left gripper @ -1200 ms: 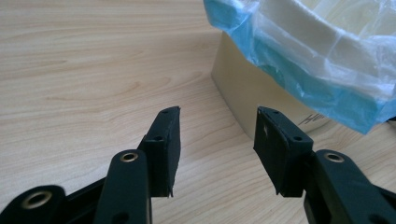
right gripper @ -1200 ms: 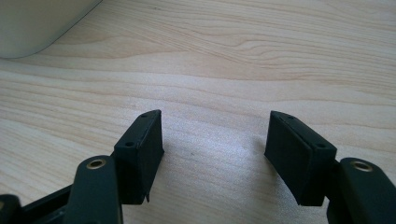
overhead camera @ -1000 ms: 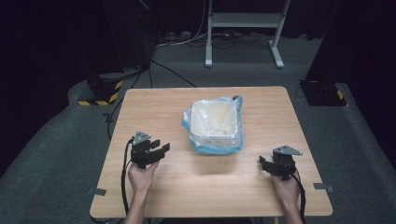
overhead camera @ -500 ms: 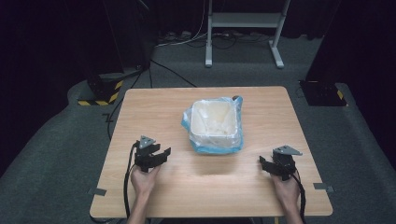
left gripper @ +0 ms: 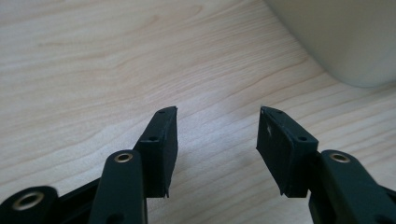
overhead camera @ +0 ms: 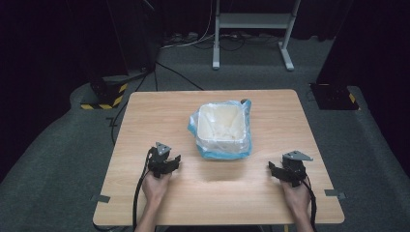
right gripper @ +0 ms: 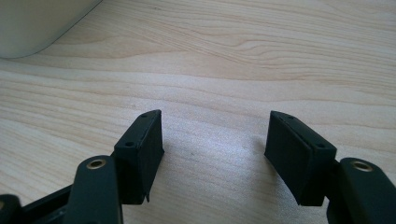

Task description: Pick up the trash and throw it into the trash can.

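Pale wood tabletop [overhead camera: 145, 116], seen from the high view, carries a white square bin [overhead camera: 222, 125] near its middle, lined with a clear bluish plastic bag [overhead camera: 245, 145] whose edges spill over the rim and bunch at the base. Bin interior looks bare, though the film and glare make that hard to confirm. Left claw [overhead camera: 169, 163] sits on the near-left part of the tabletop, just short of the bin's near-left corner, held by a hand [overhead camera: 155, 186]; its cable [overhead camera: 140, 188] loops down off the near edge. Right claw [overhead camera: 275, 171] lies near the right edge, well apart from the bin, with the other hand [overhead camera: 296, 195] behind it. Both forearms cut off at the bottom of the frame. In the left gripper view the jaws stand wide with only wood grain between them; a curved white wall of the bin [left gripper: 345, 42] is cropped at upper right. In the right gripper view the jaws also stand wide over bare wood; a blurred white corner of the bin [right gripper: 37, 25] is cropped at upper left. Dark floor beyond, with a metal stand [overhead camera: 251, 29] partly out of frame.
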{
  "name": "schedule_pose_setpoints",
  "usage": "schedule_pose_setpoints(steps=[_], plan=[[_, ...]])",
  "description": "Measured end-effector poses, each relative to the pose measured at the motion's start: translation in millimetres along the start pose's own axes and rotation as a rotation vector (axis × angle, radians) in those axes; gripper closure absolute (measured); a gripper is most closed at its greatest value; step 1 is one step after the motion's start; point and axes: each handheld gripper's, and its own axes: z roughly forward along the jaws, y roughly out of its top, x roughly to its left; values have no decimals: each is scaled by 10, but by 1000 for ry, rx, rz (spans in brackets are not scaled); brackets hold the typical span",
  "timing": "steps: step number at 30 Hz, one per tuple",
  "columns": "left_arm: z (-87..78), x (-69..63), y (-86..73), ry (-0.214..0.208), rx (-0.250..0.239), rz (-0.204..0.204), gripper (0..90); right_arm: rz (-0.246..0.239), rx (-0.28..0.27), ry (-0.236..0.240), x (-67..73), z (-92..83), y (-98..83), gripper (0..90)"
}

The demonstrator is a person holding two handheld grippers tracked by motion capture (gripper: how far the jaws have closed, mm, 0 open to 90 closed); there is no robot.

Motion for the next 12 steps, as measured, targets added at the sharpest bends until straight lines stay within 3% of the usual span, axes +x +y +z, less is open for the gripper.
schedule_pose_setpoints(steps=[5, 7, 12], plan=[[59, -27, -29, 25, -6, 23, 433, 1, 0, 0, 0, 0, 0, 363], [70, -10, -36, 6, -13, 6, 406, 1, 0, 0, 0, 0, 0, 363], [79, -16, -32, 12, -5, 11, 330, 1, 0, 0, -1, 0, -1, 363]])
